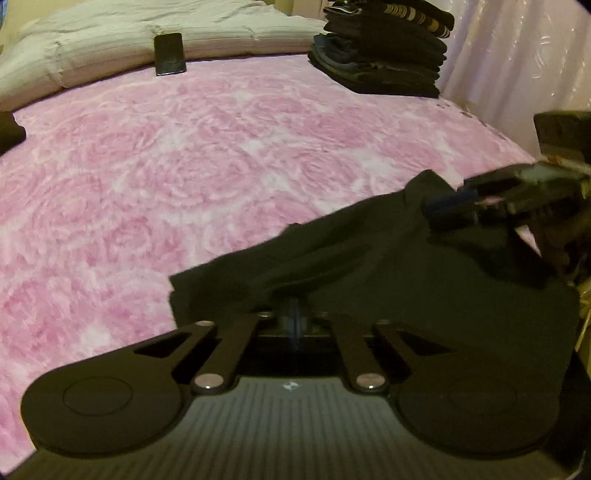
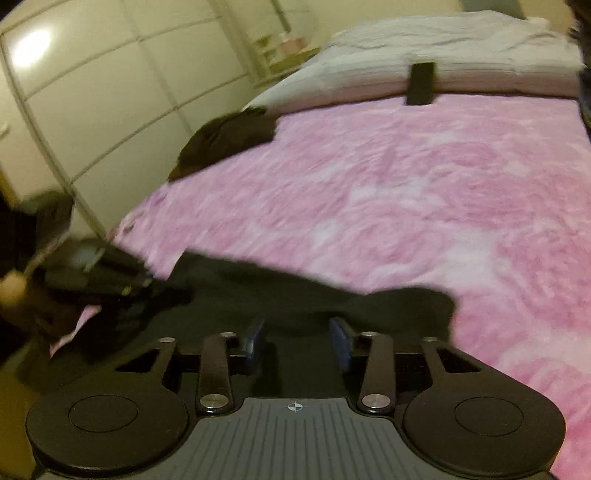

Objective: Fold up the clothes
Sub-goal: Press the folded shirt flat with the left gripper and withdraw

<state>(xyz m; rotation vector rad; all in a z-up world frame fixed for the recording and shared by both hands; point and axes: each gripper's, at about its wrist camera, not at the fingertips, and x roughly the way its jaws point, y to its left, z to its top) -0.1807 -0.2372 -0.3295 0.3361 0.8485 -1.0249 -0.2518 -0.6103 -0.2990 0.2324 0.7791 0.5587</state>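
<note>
The dark garment lies along the bed's near edge with its long axis running between the two tongs, the left tongs pinching one end and the right tongs spread (cloth lying loose between them) at the other.

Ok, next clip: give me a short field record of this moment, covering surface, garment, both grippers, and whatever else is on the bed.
surface: pink plush rose-pattern blanket
garment: dark crumpled cloth at the near edge
left gripper: shut, fingertips hidden under the cloth; grip unclear
right gripper: open, blue pads apart, cloth between
folded stack: dark clothes, far right corner
other: black phone by the white duvet; dark garment at the left edge
</note>
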